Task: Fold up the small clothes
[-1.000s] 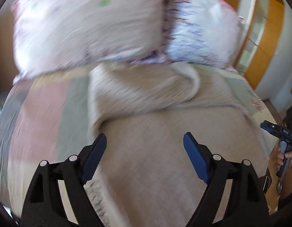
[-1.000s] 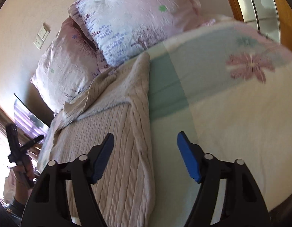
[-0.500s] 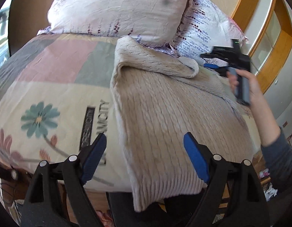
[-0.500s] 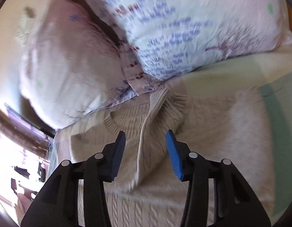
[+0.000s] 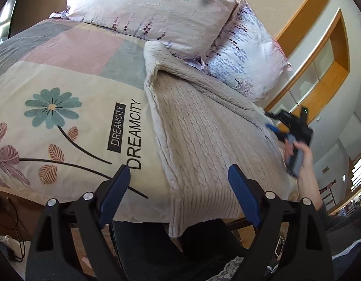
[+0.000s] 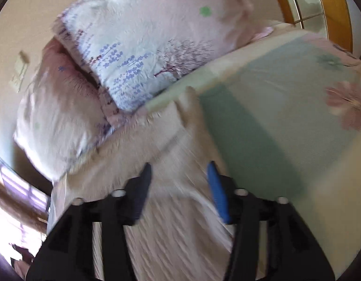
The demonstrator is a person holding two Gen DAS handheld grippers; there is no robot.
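A beige cable-knit sweater (image 5: pixel 199 128) lies on the bed, a sleeve folded across its top, its hem hanging over the near edge. My left gripper (image 5: pixel 178 175) is open and empty above the hem. In the blurred right wrist view the sweater (image 6: pixel 171 210) fills the lower middle. My right gripper (image 6: pixel 180 171) hangs partly open just over the cloth near its right edge and holds nothing. It also shows in the left wrist view (image 5: pixel 290 126) at the sweater's far right side.
Two floral pillows (image 5: pixel 152 11) (image 5: pixel 246 61) lie at the head of the bed. The patterned bedspread (image 5: pixel 63 107) spreads left of the sweater. A wooden-framed mirror (image 5: pixel 320 65) is at the right. Cables and floor (image 5: pixel 12 222) are below left.
The right gripper has drawn back from the collar toward the sweater's right side and looks a little wider open. The left gripper has pulled back slightly toward the hem.
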